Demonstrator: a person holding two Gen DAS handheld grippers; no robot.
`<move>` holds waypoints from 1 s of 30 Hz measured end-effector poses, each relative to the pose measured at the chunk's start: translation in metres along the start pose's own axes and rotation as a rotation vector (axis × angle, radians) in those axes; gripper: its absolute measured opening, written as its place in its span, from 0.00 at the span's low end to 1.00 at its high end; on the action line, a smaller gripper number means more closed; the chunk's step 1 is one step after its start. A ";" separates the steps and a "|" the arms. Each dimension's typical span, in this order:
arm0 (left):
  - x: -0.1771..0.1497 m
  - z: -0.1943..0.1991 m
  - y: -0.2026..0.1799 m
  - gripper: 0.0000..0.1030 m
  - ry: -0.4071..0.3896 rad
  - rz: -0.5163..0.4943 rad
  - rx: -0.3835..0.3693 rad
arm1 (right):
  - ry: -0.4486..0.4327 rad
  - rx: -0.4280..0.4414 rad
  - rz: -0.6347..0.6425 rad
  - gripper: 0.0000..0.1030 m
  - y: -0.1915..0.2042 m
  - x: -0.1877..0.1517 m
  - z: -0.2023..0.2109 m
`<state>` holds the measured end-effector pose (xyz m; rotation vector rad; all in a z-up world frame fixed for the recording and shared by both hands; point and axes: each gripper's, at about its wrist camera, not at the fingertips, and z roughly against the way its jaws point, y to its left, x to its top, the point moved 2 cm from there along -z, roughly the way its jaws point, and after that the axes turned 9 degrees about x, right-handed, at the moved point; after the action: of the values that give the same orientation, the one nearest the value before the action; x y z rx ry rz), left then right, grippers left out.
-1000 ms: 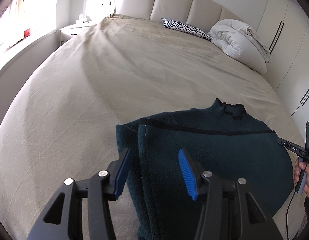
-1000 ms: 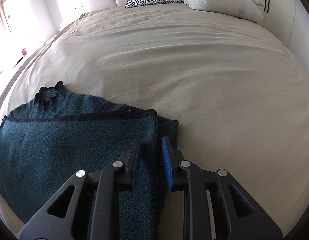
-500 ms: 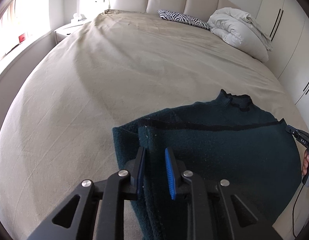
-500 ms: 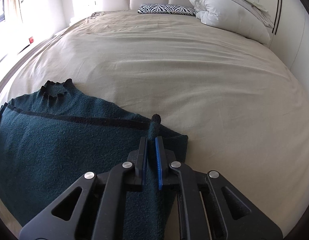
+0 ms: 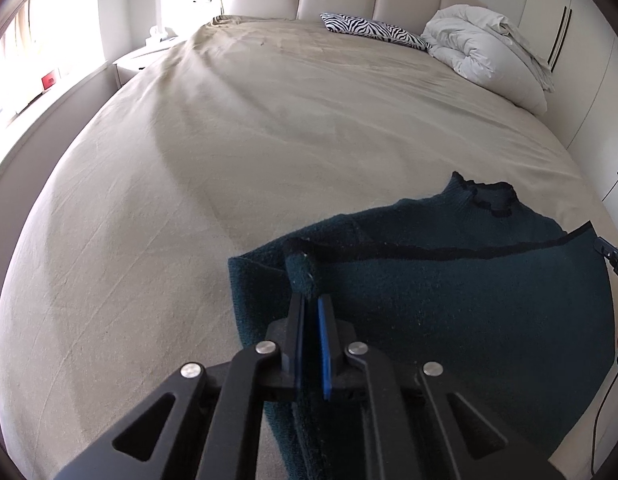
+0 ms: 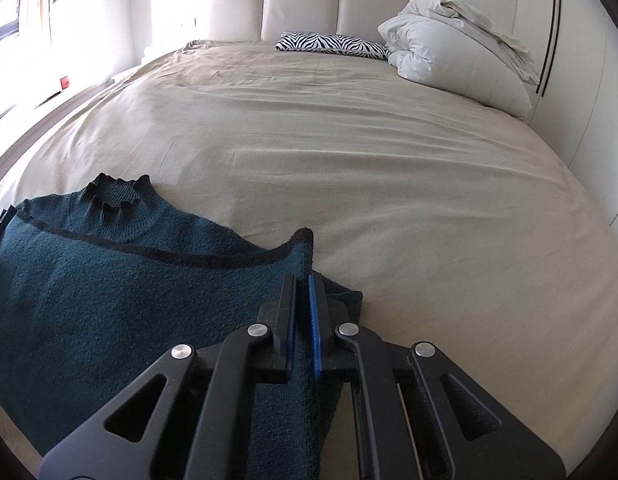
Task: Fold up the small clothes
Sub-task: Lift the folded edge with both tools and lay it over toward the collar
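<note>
A dark teal knitted sweater [image 5: 449,304] with a black trim line lies on the near end of the bed, its high collar [image 5: 489,196] pointing away. My left gripper [image 5: 311,302] is shut on the sweater's left folded edge, and a roll of knit bulges above its tips. The same sweater [image 6: 109,300] fills the lower left of the right wrist view. There my right gripper [image 6: 303,280] is shut on the right folded edge, and that corner stands lifted in a peak. Part of the right gripper's body [image 5: 613,258] shows at the far right of the left wrist view.
A beige sheet [image 6: 349,152] covers the wide bed. At the headboard lie a zebra-print pillow [image 6: 329,43] and a bundled white duvet [image 6: 457,48]. White wardrobe doors [image 5: 589,92] stand on the right, and a nightstand [image 5: 143,58] and bright window on the left.
Both grippers went from open around the sweater's side edges to shut on them. The right edge has been pulled up into a peak, and the left edge has bunched between the tips.
</note>
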<state>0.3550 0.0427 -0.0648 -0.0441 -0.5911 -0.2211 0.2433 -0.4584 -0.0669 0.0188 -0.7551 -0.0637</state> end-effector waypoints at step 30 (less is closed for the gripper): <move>0.023 -0.021 0.018 0.07 -0.034 0.091 0.049 | 0.037 -0.040 -0.087 0.04 -0.024 0.013 -0.043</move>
<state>0.3888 0.0534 -0.0686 -0.0278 -0.6262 -0.1175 0.2812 -0.4838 -0.0904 0.0144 -0.7152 -0.1608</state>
